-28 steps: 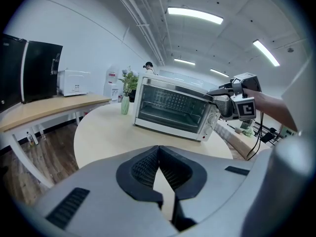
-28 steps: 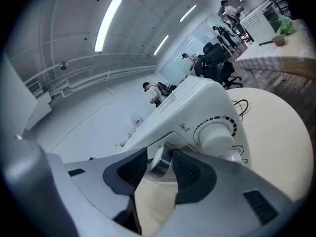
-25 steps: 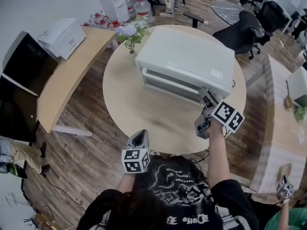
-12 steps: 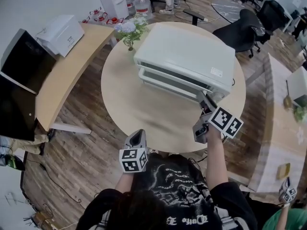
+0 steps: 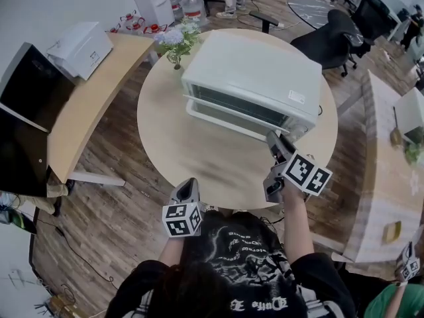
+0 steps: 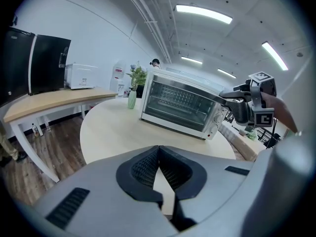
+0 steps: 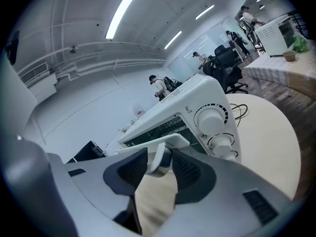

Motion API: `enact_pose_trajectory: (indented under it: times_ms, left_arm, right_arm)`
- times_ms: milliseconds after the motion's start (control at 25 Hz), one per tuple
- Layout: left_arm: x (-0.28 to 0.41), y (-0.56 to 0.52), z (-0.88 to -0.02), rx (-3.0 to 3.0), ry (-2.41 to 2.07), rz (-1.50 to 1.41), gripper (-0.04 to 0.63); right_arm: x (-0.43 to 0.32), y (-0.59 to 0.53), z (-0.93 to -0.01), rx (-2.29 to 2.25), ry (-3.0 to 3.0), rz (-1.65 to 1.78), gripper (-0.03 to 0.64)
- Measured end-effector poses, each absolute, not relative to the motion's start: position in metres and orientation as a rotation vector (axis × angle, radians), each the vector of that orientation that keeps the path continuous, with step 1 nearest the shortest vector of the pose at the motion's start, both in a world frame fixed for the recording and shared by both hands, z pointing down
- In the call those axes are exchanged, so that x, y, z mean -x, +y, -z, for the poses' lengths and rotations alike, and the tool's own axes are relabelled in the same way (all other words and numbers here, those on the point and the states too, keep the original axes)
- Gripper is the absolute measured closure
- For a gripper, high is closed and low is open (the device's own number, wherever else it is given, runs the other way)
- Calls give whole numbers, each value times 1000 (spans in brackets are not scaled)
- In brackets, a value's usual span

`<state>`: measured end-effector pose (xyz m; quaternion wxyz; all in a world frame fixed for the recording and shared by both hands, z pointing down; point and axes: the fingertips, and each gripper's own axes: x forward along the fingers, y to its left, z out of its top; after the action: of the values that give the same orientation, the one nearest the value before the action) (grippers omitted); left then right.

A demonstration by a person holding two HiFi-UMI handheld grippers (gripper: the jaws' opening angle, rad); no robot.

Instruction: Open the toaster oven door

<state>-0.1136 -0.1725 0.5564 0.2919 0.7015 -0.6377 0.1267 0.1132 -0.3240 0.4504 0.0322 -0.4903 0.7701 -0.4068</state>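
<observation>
White toaster oven (image 5: 255, 71) sat mid-table (image 5: 172, 158), its door (image 5: 238, 108) at most barely cracked, so I judged nearly all the swing was left. My right claw (image 5: 273, 140) pinched the handle (image 7: 157, 157) at its end — my left claw (image 5: 191, 184) hung closed and empty by the table's near edge.

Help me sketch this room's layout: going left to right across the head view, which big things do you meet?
tall black unit → white appliance on the curved desk → flowers → toaster oven → long side table
</observation>
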Motion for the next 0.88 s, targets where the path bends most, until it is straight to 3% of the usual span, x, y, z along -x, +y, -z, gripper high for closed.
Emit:
enact_pose_trajectory:
  times_ms: [880]
  left_arm:
    - [115, -166, -568, -1845, -1701, -347, 578]
  right_arm:
    - [-109, -288, -473, 1541, 2458, 1285, 477]
